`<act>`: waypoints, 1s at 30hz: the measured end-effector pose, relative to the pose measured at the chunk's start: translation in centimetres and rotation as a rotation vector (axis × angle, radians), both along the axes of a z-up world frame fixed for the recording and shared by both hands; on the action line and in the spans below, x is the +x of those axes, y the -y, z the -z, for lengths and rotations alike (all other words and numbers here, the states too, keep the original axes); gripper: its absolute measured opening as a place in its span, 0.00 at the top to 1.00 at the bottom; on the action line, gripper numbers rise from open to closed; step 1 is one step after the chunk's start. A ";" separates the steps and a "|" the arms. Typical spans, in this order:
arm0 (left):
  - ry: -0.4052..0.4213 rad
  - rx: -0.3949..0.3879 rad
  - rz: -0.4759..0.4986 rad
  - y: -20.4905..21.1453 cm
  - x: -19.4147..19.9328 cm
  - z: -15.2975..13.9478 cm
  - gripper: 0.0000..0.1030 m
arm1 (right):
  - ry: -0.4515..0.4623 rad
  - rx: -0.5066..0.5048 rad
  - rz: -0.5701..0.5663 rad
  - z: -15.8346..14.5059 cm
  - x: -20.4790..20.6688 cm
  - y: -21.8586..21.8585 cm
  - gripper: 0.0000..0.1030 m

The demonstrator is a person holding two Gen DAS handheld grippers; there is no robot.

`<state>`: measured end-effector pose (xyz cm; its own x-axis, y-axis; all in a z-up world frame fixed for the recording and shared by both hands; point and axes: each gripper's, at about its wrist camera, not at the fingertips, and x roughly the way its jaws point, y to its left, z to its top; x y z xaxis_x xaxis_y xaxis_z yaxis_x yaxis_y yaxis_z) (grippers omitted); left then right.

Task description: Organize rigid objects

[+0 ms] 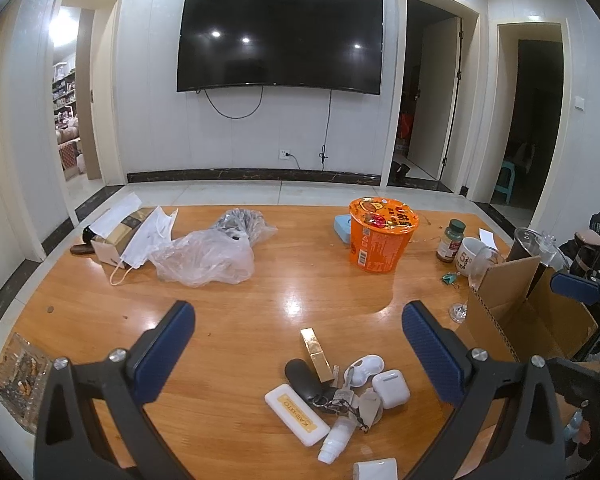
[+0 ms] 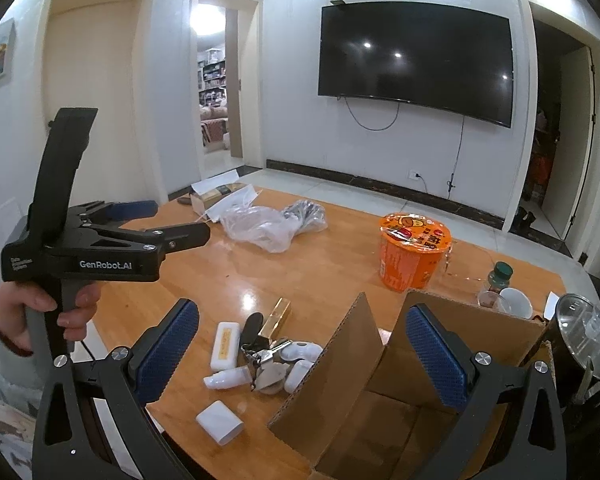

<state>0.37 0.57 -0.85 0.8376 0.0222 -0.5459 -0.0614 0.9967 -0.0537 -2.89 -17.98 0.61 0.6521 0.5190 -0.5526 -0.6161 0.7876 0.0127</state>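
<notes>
Table (image 1: 228,320): cluster of small items (image 1: 336,392) at near edge, centre. Open cardboard box (image 1: 512,312) to its right. Noodle cup (image 1: 382,236) behind, toward far edge; jar (image 1: 452,240) and mug (image 1: 470,254) right of it. Plastic bag (image 1: 208,256) far left, 1 face mask (image 1: 148,240) beside it.

Spread-jawed left gripper (image 1: 298,320) above small clutter (image 1: 336,388) on table (image 1: 260,304)

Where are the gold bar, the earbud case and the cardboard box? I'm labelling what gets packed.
gold bar (image 1: 318,354): left wrist view, middle of its top face.
earbud case (image 1: 391,389): left wrist view, centre of lid.
cardboard box (image 2: 340,364): right wrist view, left flap.
</notes>
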 end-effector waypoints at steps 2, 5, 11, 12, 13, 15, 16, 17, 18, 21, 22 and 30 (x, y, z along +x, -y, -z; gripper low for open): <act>0.001 0.001 0.001 0.0 -0.1 0.0 0.01 | -0.002 0.007 -0.002 0.0 0.0 0.0 0.00; 0.001 -0.002 0.002 -0.1 0.0 0.0 0.01 | -0.011 0.012 -0.005 -0.1 -0.1 0.1 0.00; 0.002 0.000 0.001 0.0 -0.1 0.0 0.01 | -0.015 0.016 0.023 0.0 0.1 0.6 0.00; 0.003 0.001 -0.002 0.0 -0.1 0.0 0.01 | -0.015 0.017 0.023 0.0 0.1 0.7 0.00; 0.004 0.002 -0.002 -0.1 -0.2 -0.1 0.01 | -0.019 0.023 0.021 0.0 0.1 0.8 0.00; 0.005 -0.004 0.002 -0.1 -0.2 -0.1 0.01 | -0.022 0.032 0.018 -0.1 0.2 0.8 0.00; 0.006 -0.005 0.003 -0.1 -0.4 -0.1 0.01 | -0.020 0.032 0.020 -0.1 0.2 0.8 0.00; 0.007 -0.004 0.003 -0.1 -0.4 -0.1 0.01 | -0.017 0.029 0.024 -0.1 0.1 0.8 0.00; 0.007 -0.002 0.004 -0.2 -0.4 -0.1 0.01 | -0.015 0.027 0.025 -0.1 0.1 0.8 0.00; 0.005 -0.008 0.012 -0.2 -0.4 -0.1 0.01 | -0.014 0.023 0.026 0.0 0.0 0.7 0.00; 0.004 -0.008 0.012 -0.2 -0.5 -0.1 0.01 | -0.016 0.024 0.025 0.0 0.0 0.7 0.00; 0.002 -0.002 0.012 -0.1 -0.5 -0.1 0.01 | -0.002 0.025 0.042 -0.3 0.0 1.1 0.00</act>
